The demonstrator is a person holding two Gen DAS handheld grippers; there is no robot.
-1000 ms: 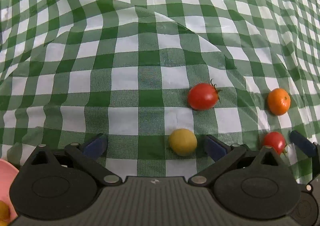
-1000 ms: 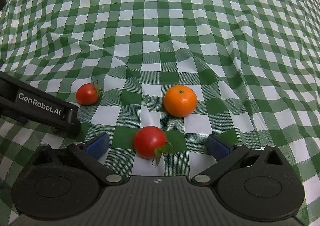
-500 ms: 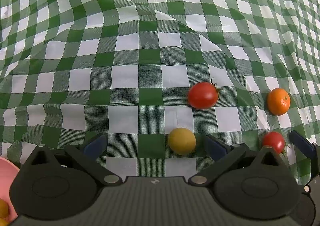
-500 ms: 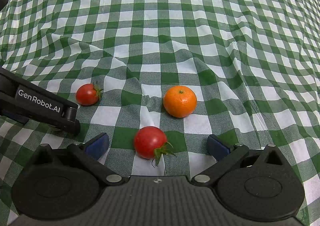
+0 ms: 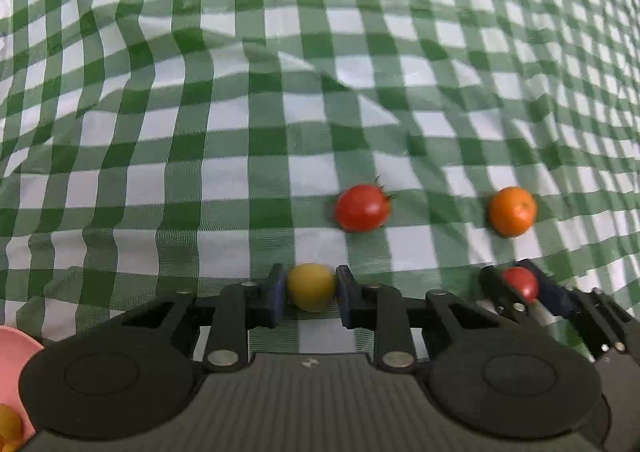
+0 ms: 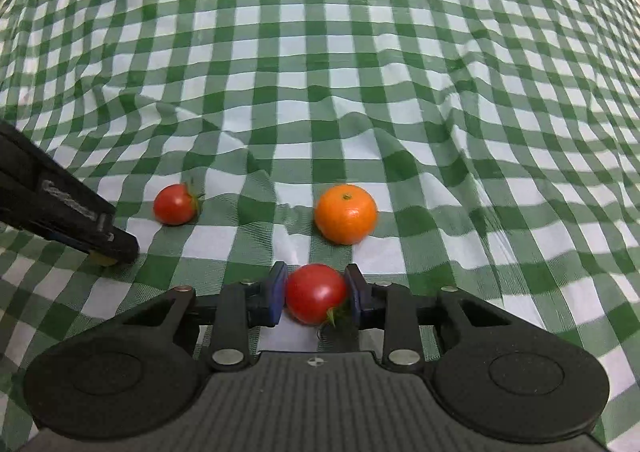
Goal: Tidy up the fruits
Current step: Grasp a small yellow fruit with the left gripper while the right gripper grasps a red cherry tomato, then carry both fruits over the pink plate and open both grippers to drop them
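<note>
Now both grasps are made: the left claw (image 5: 311,292) pinches the small round yellow fruit (image 5: 311,286) at six o'clock, the right claw (image 6: 316,294) clamps a red stemmed tomato (image 6: 315,293), so lifting toward the pink bowl (image 5: 14,368) at eight o'clock likely follows.

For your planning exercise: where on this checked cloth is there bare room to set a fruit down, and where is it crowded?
Free: the tablecloth beyond the orange and loose tomato, and left of the left gripper. Crowded: the near strip, where it and the right gripper grip fruit.
</note>
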